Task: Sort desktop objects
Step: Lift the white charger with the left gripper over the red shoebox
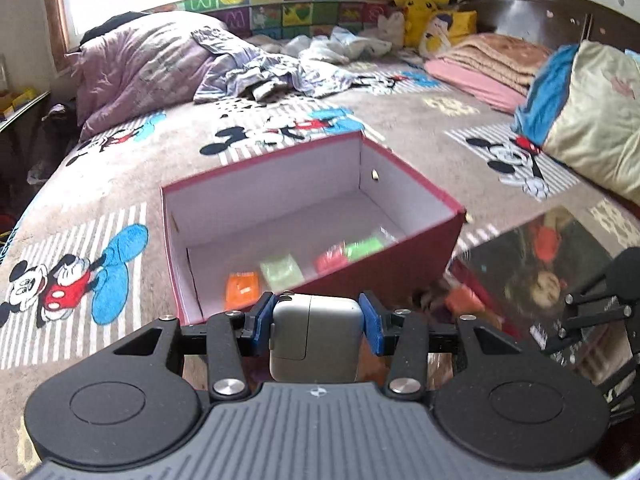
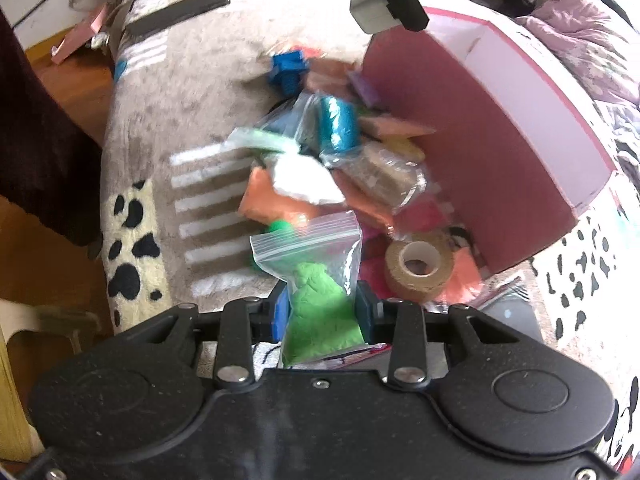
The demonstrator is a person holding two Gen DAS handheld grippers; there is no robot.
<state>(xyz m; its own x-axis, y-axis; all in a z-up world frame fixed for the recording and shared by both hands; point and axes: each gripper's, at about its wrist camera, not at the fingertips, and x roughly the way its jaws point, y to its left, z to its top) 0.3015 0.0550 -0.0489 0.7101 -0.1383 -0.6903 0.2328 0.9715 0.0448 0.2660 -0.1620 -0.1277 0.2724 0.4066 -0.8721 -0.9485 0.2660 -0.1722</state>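
Note:
My left gripper (image 1: pixel 318 322) is shut on a white power adapter (image 1: pixel 316 332) and holds it just before the near wall of the open red box (image 1: pixel 400 264). The box holds orange, green and red bags (image 1: pixel 280 274) on its white floor. My right gripper (image 2: pixel 322 312) is shut on a clear zip bag of green clay (image 2: pixel 316 304) above a pile of bagged items (image 2: pixel 340 152) beside the red box (image 2: pixel 460 128). The left gripper with the adapter (image 2: pixel 370 10) shows at the top of the right wrist view.
The box stands on a Mickey Mouse blanket (image 1: pixel 100 200) on a bed with pillows and bedding behind. A brown tape roll (image 2: pixel 418 270) lies next to the box. A glossy book (image 1: pixel 540 272) lies right of the box. The bed edge and wooden floor are at left (image 2: pixel 52 240).

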